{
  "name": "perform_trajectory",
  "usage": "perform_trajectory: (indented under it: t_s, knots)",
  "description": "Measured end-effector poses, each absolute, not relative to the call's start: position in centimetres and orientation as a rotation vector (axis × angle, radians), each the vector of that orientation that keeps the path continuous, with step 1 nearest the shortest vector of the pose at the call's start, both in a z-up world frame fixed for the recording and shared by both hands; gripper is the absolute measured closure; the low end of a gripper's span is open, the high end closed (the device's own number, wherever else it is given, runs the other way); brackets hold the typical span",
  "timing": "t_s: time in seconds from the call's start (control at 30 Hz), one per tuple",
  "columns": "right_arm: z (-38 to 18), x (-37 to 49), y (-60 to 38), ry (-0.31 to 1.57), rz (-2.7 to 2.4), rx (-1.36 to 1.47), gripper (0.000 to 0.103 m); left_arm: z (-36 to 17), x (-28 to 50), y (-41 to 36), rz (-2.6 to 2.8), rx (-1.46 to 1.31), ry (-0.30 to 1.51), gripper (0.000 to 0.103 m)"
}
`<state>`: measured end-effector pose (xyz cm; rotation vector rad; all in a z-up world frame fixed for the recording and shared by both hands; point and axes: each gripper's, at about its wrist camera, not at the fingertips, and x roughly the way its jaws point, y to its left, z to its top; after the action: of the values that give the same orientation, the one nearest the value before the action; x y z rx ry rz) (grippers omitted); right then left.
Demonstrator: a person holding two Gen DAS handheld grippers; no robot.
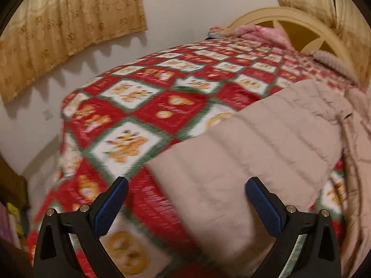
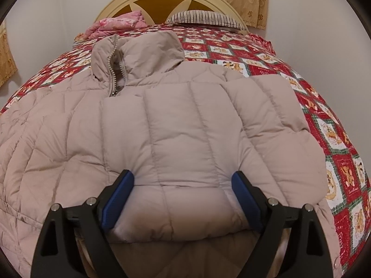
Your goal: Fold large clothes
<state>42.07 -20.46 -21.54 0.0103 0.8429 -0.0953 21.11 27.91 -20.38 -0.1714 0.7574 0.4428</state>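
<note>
A beige quilted puffer jacket (image 2: pixel 69 139) lies flat on the bed, its collar (image 2: pixel 143 51) toward the headboard and its zipper (image 2: pixel 113 74) partly open. One sleeve (image 2: pixel 185 157) is laid across the jacket's front. My right gripper (image 2: pixel 183 175) is open, with the cuff end of that sleeve lying between its blue pads (image 2: pixel 118 199). In the blurred left wrist view, my left gripper (image 1: pixel 187 181) is open and holds nothing. It hovers over the jacket's (image 1: pixel 266 139) left edge and the bedspread.
A red, white and green patchwork bedspread (image 1: pixel 143 106) covers the bed. By the cream headboard (image 2: pixel 160 2) lie a pink cloth (image 2: pixel 118 24) and a striped pillow (image 2: pixel 204 18). Gold curtains (image 1: pixel 69 34) hang on the wall left of the bed. Dark furniture (image 1: pixel 11 197) stands at the bed's lower left.
</note>
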Motion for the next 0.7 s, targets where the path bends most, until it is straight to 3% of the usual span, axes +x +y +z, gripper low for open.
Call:
perform_trajectory:
  t_s: [0.07,0.1,0.13,0.17,0.2,0.37,0.7]
  knots:
    - [-21.5,42.0,-20.5,0.84,-0.101,0.007,0.012,-20.8,21.7,27.4,0.421,-0.185,0.747,0.006]
    - [-21.5,42.0,-20.4,0.839,-0.104,0.005,0.012,-21.3,22.1,27.0,0.41,-0.187,0.752,0.024]
    - [-21.5,42.0,-20.5,0.838,-0.105,0.004,0.012,-21.3,22.5,27.0,0.408,-0.189,0.751,0.031]
    - [-21.5,42.0,-20.5,0.837,-0.106,0.004,0.012,-21.1,22.6,26.9,0.409,-0.186,0.732,0.052]
    - [-21.4,41.9,-20.5,0.836,-0.107,0.004,0.012,-20.7,22.7,26.7,0.382,-0.18,0.715,0.088]
    - [-21.4,42.0,-20.7,0.834,-0.106,0.008,0.011,-16.7,22.6,27.6,0.347,-0.144,0.635,0.091]
    - [-21.4,41.9,-20.8,0.829,-0.101,0.014,0.01,-1.8,25.8,28.3,0.262,-0.126,0.423,0.093]
